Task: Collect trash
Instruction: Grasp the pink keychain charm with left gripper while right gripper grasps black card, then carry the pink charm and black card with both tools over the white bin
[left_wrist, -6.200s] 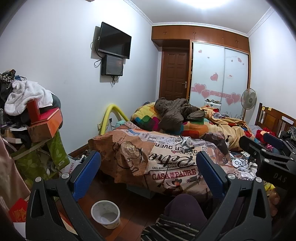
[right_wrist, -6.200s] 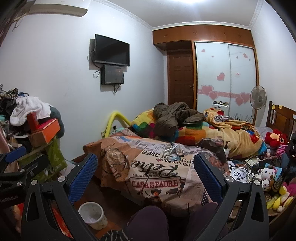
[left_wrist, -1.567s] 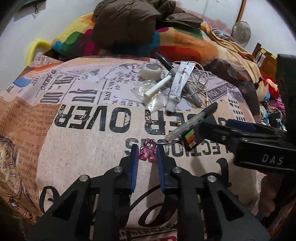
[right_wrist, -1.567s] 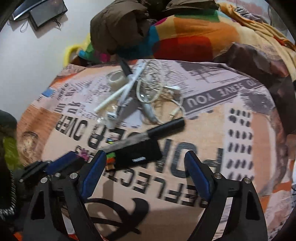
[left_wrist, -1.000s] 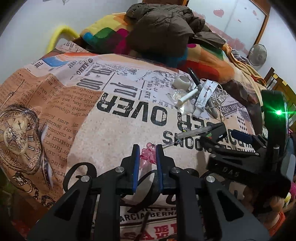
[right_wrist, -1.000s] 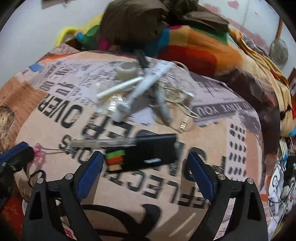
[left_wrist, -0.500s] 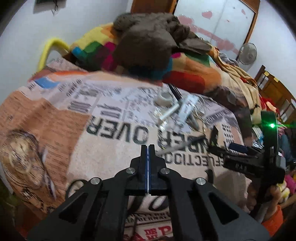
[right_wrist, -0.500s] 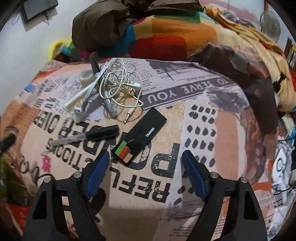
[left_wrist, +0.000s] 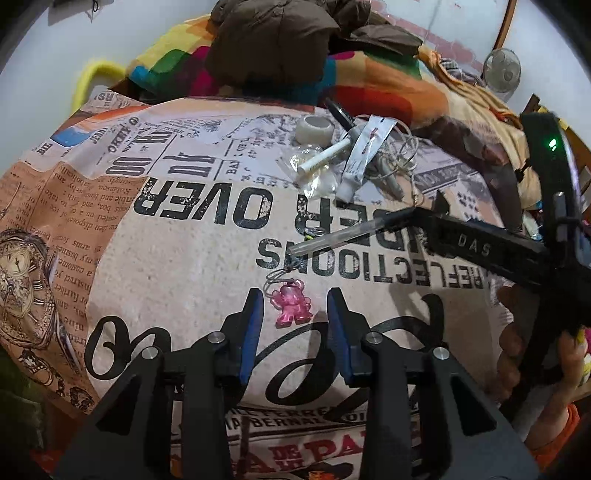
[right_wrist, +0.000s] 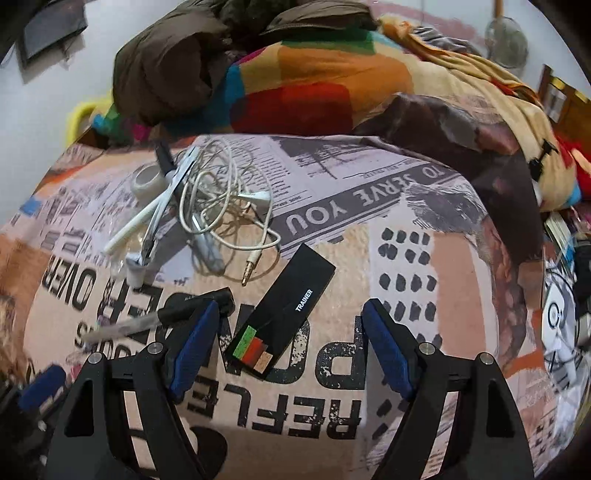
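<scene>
My left gripper is open, its blue pads on either side of a pink bear charm that lies on the printed bed cover on a thin wire leading to a grey pen. My right gripper is open wide over a black box labelled TRAINER, with the pen's black cap by its left pad. Farther back lie a tape roll, a white tube, a white stick, clear plastic wrap and tangled white earphones.
A brown jacket and a multicoloured blanket are heaped at the far side of the bed. A fan stands at the back right. Cluttered items lie off the bed's right edge.
My left gripper was shut on the pink charm, then shut and empty; now it is open around the charm lying on the cover. My right gripper has come closer over the black box.
</scene>
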